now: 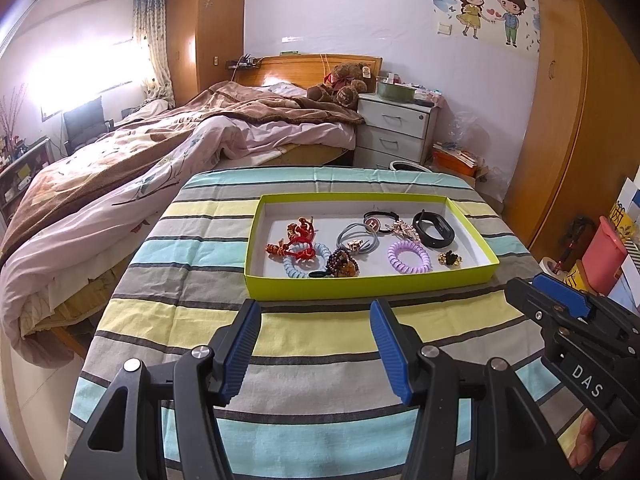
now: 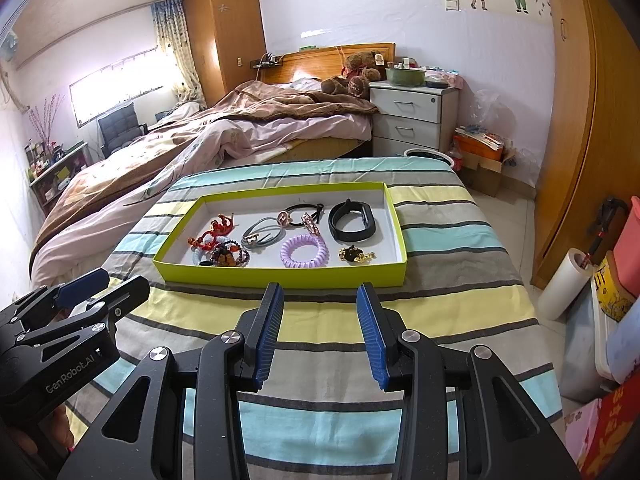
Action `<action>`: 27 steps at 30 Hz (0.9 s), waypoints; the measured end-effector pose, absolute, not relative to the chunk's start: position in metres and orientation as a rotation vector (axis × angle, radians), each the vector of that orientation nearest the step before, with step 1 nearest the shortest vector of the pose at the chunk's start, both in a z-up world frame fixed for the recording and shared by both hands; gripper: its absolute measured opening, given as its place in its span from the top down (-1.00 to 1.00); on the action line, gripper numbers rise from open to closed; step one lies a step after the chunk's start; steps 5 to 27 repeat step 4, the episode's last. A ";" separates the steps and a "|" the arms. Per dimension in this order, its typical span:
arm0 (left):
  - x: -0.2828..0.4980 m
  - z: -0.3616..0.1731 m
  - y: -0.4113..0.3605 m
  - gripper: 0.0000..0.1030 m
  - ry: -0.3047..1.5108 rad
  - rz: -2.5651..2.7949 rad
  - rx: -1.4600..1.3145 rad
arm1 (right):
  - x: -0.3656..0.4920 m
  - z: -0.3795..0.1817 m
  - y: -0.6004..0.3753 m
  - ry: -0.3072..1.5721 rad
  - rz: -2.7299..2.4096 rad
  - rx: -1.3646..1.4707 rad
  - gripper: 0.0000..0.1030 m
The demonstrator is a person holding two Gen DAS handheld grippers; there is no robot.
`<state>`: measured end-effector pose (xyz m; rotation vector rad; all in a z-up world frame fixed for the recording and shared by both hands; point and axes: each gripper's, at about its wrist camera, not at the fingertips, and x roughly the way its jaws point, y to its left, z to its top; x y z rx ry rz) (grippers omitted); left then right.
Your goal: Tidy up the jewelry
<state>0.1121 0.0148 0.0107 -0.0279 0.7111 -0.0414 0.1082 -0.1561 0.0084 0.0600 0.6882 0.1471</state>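
A lime-green shallow box (image 1: 360,282) (image 2: 280,276) stands on the striped tablecloth (image 1: 320,340). In it lie a purple coil hair tie (image 1: 409,257) (image 2: 304,251), a black wristband (image 1: 434,229) (image 2: 352,220), a red ornament (image 1: 298,236) (image 2: 214,230), a grey hair tie (image 1: 356,240) (image 2: 262,234), a beaded piece (image 1: 340,264) and a small gold-and-black clip (image 1: 449,258) (image 2: 356,255). My left gripper (image 1: 316,312) is open and empty, just short of the box's near wall. My right gripper (image 2: 320,294) is open and empty, also just short of the box. Each gripper shows in the other's view (image 1: 560,300) (image 2: 84,288).
A bed (image 1: 140,168) lies to the left of the table. A white nightstand (image 1: 394,132) stands behind it. A wooden wardrobe (image 1: 580,120) and a pink container (image 1: 604,256) are on the right, with a white roll (image 2: 562,284) and boxes beside the table.
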 end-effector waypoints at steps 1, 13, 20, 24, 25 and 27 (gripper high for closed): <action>0.112 0.010 0.015 -0.10 0.712 -0.045 -0.027 | 0.108 0.008 -0.156 0.690 0.147 0.061 0.24; 0.112 0.010 0.014 -0.10 0.714 -0.050 -0.026 | 0.109 0.007 -0.156 0.691 0.145 0.062 0.24; 0.112 0.010 0.014 -0.10 0.714 -0.050 -0.026 | 0.109 0.007 -0.156 0.691 0.145 0.062 0.24; 0.112 0.010 0.014 -0.10 0.714 -0.050 -0.026 | 0.109 0.007 -0.156 0.691 0.145 0.062 0.24; 0.112 0.010 0.014 -0.10 0.714 -0.050 -0.026 | 0.109 0.007 -0.156 0.691 0.145 0.062 0.24; 0.112 0.010 0.014 -0.10 0.714 -0.050 -0.026 | 0.109 0.007 -0.156 0.691 0.145 0.062 0.24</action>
